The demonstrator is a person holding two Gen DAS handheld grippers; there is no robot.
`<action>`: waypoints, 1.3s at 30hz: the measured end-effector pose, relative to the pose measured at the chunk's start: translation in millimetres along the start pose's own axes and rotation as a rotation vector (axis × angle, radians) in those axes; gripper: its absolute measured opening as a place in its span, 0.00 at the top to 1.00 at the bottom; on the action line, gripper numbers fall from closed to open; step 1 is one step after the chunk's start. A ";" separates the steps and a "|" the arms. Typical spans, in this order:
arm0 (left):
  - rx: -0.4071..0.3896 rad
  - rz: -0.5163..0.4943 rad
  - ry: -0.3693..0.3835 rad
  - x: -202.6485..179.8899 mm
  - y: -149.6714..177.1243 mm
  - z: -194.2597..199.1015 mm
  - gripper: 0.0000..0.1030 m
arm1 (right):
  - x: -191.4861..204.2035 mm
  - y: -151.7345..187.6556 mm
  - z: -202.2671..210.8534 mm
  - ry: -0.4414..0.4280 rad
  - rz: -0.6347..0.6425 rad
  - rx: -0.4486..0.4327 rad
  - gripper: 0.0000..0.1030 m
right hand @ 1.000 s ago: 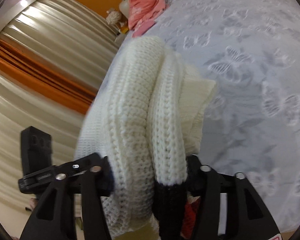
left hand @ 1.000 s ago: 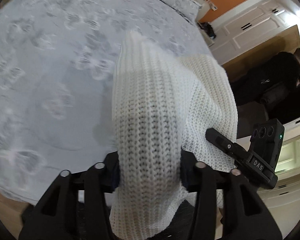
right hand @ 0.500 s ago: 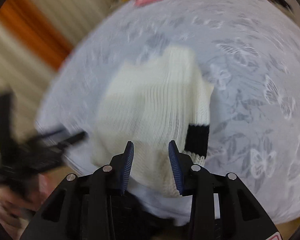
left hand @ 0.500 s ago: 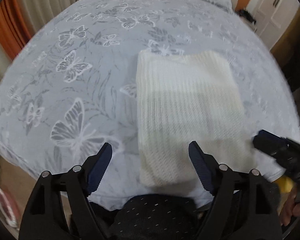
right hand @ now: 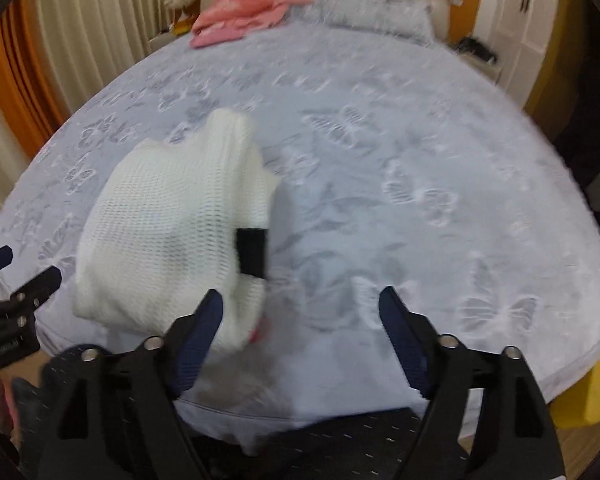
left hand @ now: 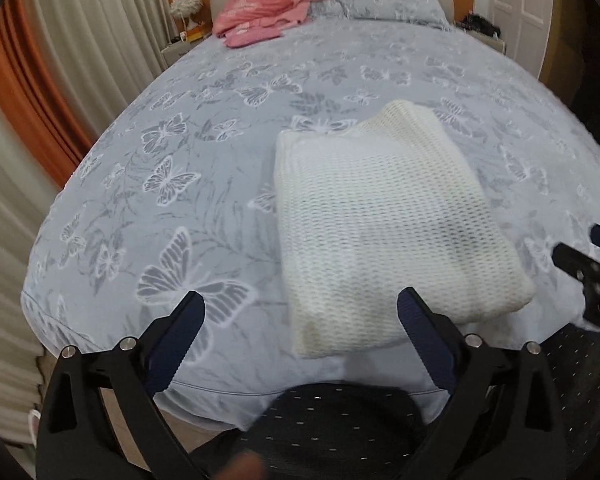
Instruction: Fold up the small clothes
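Over bed, left gripper (left hand: pixel 300 312) wide, empty

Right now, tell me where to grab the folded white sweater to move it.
Take the white sweater at its thick near edge, coming in low from the foot of the bed. It lies flat, so only the stacked edge layers give jaws something to pinch.

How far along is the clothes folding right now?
Done: the white sweater lies folded on the bed. In hand: nothing; the left gripper and right gripper have just opened, with nothing pressed between the jaws. Left: the pink clothes near the headboard look unfolded.
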State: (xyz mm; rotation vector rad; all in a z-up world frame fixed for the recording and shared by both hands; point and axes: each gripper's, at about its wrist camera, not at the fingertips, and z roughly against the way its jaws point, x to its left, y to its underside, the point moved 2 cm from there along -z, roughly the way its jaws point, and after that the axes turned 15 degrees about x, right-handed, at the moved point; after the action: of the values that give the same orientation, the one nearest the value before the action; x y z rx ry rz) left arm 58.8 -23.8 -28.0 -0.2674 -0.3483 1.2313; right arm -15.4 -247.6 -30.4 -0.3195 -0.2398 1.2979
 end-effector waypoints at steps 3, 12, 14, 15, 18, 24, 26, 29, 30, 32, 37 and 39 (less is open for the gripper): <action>-0.058 0.039 -0.012 -5.4 11.8 3.3 0.08 | -3.4 24.8 13.3 0.009 -0.008 -0.082 0.19; -0.099 0.173 -0.023 4.5 30.9 13.0 0.08 | 2.2 40.6 12.8 0.002 0.013 -0.096 0.17; -0.108 0.184 -0.020 8.1 32.1 16.8 0.08 | 3.1 41.7 10.0 0.006 0.013 -0.088 0.17; -0.107 0.186 -0.014 9.4 33.1 17.3 0.08 | 3.2 41.7 9.6 0.006 0.010 -0.086 0.17; -0.104 0.181 -0.009 11.7 35.3 18.2 0.08 | 3.1 43.5 11.5 0.000 -0.005 -0.098 0.17; -0.136 0.123 -0.070 9.0 37.7 26.3 0.05 | 2.0 46.5 16.8 0.001 -0.022 -0.117 0.17; -0.161 0.103 -0.076 8.0 39.4 28.3 0.05 | 3.8 47.0 17.6 0.007 -0.016 -0.119 0.17; -0.174 0.104 -0.077 7.9 39.8 28.5 0.05 | 6.4 47.3 17.3 0.018 -0.006 -0.117 0.17; -0.176 0.110 -0.082 8.1 40.5 27.8 0.05 | 7.4 47.8 17.7 0.020 -0.004 -0.119 0.17; -0.177 0.121 -0.085 8.8 42.5 26.8 0.05 | 8.3 49.1 19.2 0.027 -0.003 -0.124 0.17; -0.171 0.145 -0.089 11.6 45.4 26.2 0.05 | 8.0 51.5 21.7 0.037 -0.009 -0.136 0.17; -0.177 0.148 -0.088 11.9 46.9 27.2 0.05 | 7.5 51.9 21.8 0.041 -0.012 -0.137 0.16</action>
State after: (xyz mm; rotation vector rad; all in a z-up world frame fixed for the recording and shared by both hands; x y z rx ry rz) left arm 10.7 2.5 -19.7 -0.3972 -0.5228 1.3621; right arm -67.8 -225.9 -29.0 -0.4596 -0.2961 1.2643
